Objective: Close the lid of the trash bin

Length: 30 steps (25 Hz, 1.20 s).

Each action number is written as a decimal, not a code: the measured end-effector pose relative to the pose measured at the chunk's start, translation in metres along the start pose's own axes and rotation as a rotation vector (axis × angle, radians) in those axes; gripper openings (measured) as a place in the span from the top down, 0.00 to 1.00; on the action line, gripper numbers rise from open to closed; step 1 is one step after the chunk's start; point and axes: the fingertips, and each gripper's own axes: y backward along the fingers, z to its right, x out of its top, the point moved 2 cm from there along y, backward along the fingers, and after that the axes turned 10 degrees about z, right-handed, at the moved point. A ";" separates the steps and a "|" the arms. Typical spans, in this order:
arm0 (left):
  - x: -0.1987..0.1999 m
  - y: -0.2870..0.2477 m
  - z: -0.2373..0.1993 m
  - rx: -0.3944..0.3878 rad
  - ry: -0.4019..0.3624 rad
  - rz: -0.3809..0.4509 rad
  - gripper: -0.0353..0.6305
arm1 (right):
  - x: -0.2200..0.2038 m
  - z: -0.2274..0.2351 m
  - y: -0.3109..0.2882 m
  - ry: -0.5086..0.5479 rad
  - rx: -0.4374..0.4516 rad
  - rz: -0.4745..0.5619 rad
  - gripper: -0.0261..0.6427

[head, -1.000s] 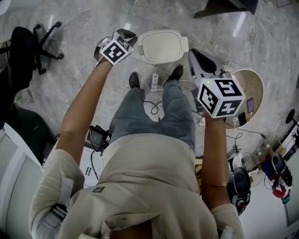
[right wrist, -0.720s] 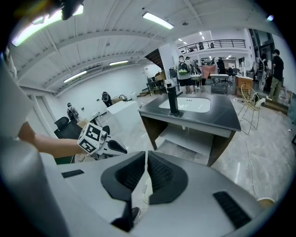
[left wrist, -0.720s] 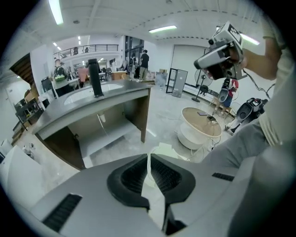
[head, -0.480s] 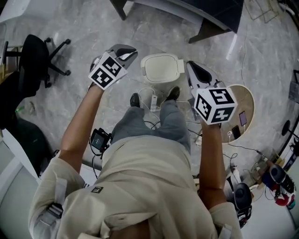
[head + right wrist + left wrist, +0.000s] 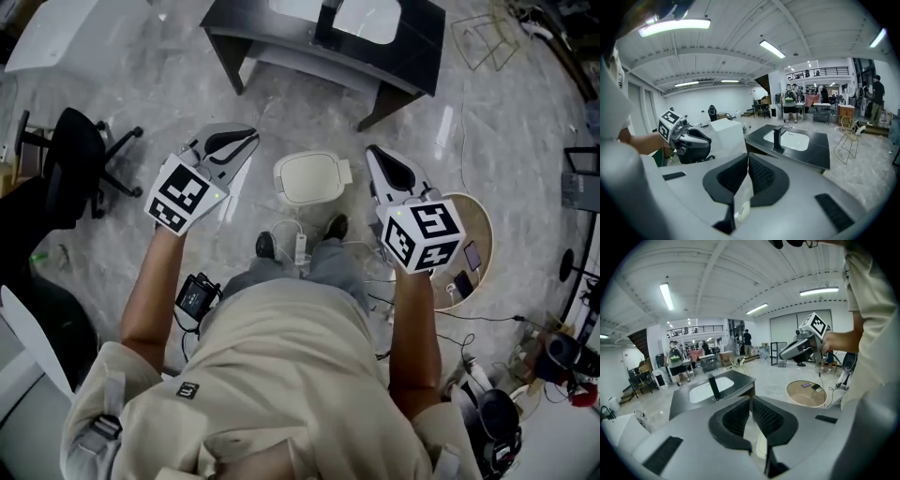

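Both my grippers hang over the white trash bin (image 5: pixel 343 172) on the marble floor, its lid (image 5: pixel 307 178) lying flat and closed. From the head view the bin sits between the two tools and well below them, just beyond my shoes (image 5: pixel 265 246). My left gripper (image 5: pixel 249 140) is off the bin's left side and my right gripper (image 5: pixel 371 154) off its right. Neither touches it.

My left jaws stand all but together, with only a thin slit at the tips and nothing between them. My right jaws meet at the tips and are likewise empty.

The bin's body is hidden under its own lid. In both gripper views the jaws point past it at a dark counter (image 5: pixel 717 386) with a white basin, and only a pale sliver shows through the gap beneath the jaws. I cannot tell whether that sliver is the lid. The round wooden table (image 5: pixel 480 217) at my right is partly covered by my right gripper's marker cube (image 5: pixel 421 235).
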 end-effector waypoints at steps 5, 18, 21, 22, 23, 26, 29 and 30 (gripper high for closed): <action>0.051 0.031 0.001 0.030 -0.045 0.107 0.89 | 0.036 -0.006 0.034 0.043 -0.030 0.100 0.92; 0.168 0.115 0.024 0.068 -0.065 0.387 0.90 | 0.118 -0.050 0.104 0.166 -0.009 0.318 0.93; 0.169 0.133 0.034 0.062 -0.073 0.358 0.90 | 0.127 -0.059 0.119 0.174 -0.016 0.347 0.93; 0.172 0.137 0.037 0.058 -0.079 0.359 0.90 | 0.129 -0.061 0.123 0.176 -0.019 0.354 0.93; 0.174 0.141 0.039 0.054 -0.086 0.361 0.90 | 0.131 -0.064 0.127 0.177 -0.023 0.359 0.93; 0.177 0.149 0.046 0.046 -0.096 0.362 0.90 | 0.132 -0.069 0.138 0.177 -0.032 0.370 0.93; 0.175 0.152 0.051 0.041 -0.094 0.360 0.90 | 0.129 -0.072 0.145 0.174 -0.041 0.369 0.93; 0.174 0.152 0.052 0.039 -0.093 0.359 0.90 | 0.127 -0.073 0.146 0.172 -0.043 0.367 0.93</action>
